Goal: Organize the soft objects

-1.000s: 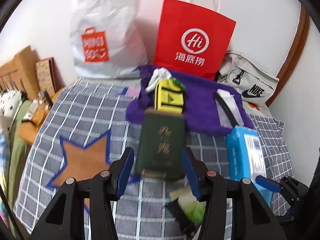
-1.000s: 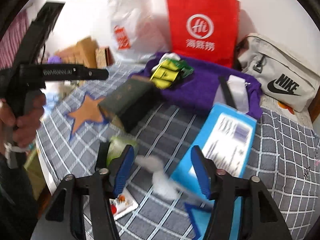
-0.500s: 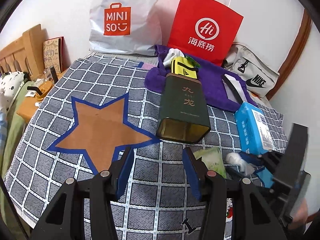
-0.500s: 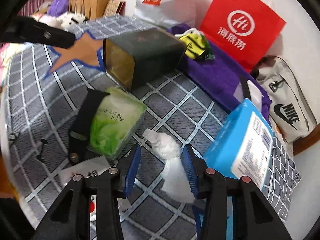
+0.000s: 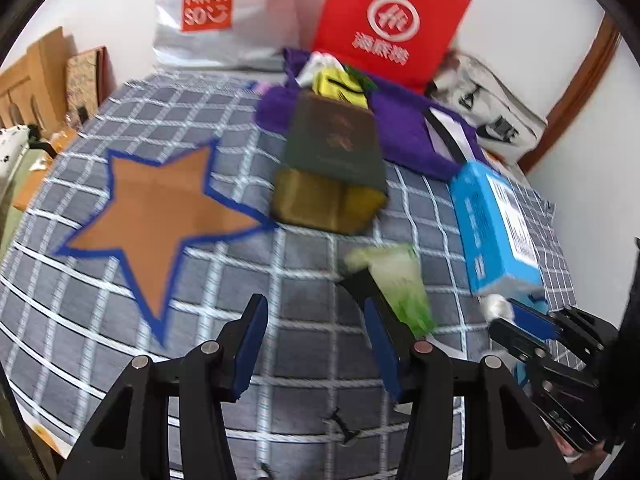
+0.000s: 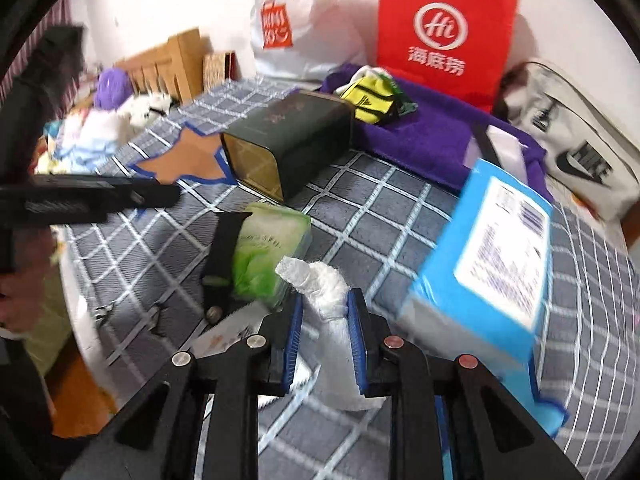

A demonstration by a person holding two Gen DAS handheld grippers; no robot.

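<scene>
The right claw (image 6: 324, 336), its jaws just closing, pinches the crumpled white tissue (image 6: 328, 304) lengthwise above the checked bed cover (image 6: 380, 216), while the half-open, empty left claw (image 5: 316, 344) hovers farther away.

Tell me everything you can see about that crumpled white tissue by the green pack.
The white tissue is a crumpled, twisted wad of thin, soft paper with a textured surface. Its narrow upper end points toward the green tissue pack beside it, and the blue box lies on its other side. Its middle sits between the blue pads of the right gripper, whose jaws have just been closing and now pinch it. Its lower end spreads out below the pads, over the grey checked cloth.
</scene>
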